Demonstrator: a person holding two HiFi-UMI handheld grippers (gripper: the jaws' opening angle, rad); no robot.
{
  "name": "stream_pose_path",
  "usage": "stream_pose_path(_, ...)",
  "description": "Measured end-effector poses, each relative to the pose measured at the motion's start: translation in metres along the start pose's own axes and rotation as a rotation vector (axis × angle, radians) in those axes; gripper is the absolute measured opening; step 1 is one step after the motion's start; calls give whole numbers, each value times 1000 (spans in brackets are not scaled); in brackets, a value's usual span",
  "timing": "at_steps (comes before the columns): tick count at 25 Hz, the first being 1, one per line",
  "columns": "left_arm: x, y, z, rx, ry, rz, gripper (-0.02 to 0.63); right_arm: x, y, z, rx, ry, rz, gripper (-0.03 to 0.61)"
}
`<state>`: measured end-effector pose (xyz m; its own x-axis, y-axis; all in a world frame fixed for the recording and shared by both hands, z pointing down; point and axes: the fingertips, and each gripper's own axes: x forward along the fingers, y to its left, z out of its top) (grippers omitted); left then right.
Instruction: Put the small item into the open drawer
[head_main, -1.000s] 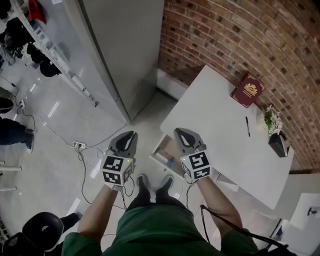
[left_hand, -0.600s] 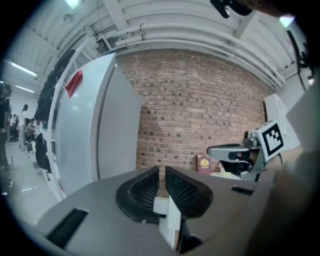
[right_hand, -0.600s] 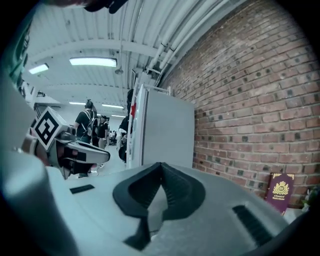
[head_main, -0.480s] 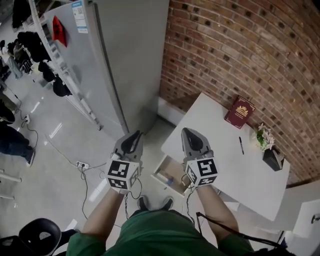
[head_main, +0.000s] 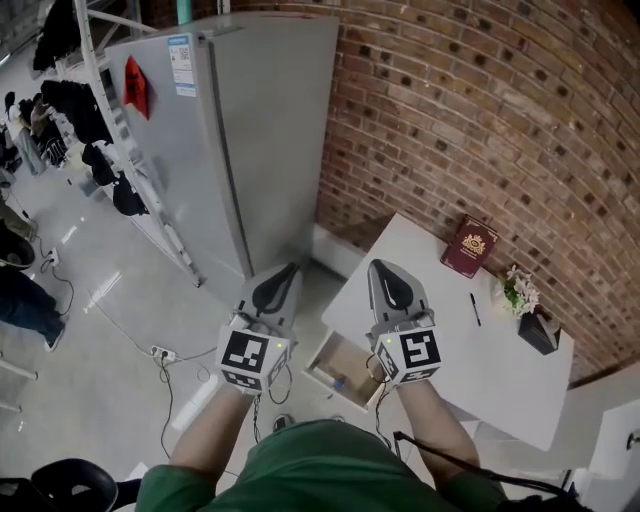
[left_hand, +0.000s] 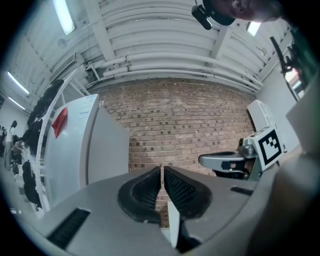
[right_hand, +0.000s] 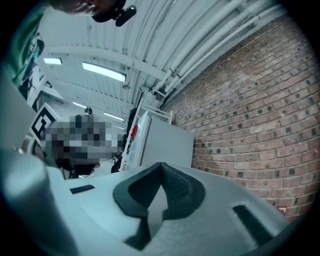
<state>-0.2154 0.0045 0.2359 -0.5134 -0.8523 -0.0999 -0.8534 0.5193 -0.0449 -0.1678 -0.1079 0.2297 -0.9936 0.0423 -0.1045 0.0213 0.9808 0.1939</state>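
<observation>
Left fingers (left_hand: 145, 189) and right fingers (right_hand: 183, 190) pressed together — small item (head_main: 340, 381) in drawer (head_main: 352, 357), well apart

The drawer (head_main: 349, 359) is partly hidden behind the right gripper (head_main: 382, 268); a bluish thing (head_main: 339, 381) inside, left of that gripper, cannot be identified.

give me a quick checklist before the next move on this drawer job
1. Drawer under the white table is open: ok
2. Small blue item lies inside the drawer: ok
3. Right gripper jaws together, nothing between them: ok
4. Left gripper jaws together, nothing between them: ok
5. Both grippers raised clear of table and drawer, aimed at the brick wall: ok
6. What the blue item is: cannot tell
</observation>
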Motion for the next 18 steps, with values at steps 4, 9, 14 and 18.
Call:
stream_pose_path(4, -9, 2, 8, 42, -52, -15, 16, 2, 9, 12, -22, -19, 7, 3)
stream_pose_path(9, -18, 4, 19, 59, -71, -20, 13, 8, 22, 20, -40, -27, 25, 3)
stream_pose_path(14, -23, 9, 18, 47, -80, -26, 9, 16, 30, 24, -46, -28, 29, 3)
stream_pose_path(18, -21, 14, 11, 36, -64, -28, 9, 19, 31, 23, -49, -25, 25, 3)
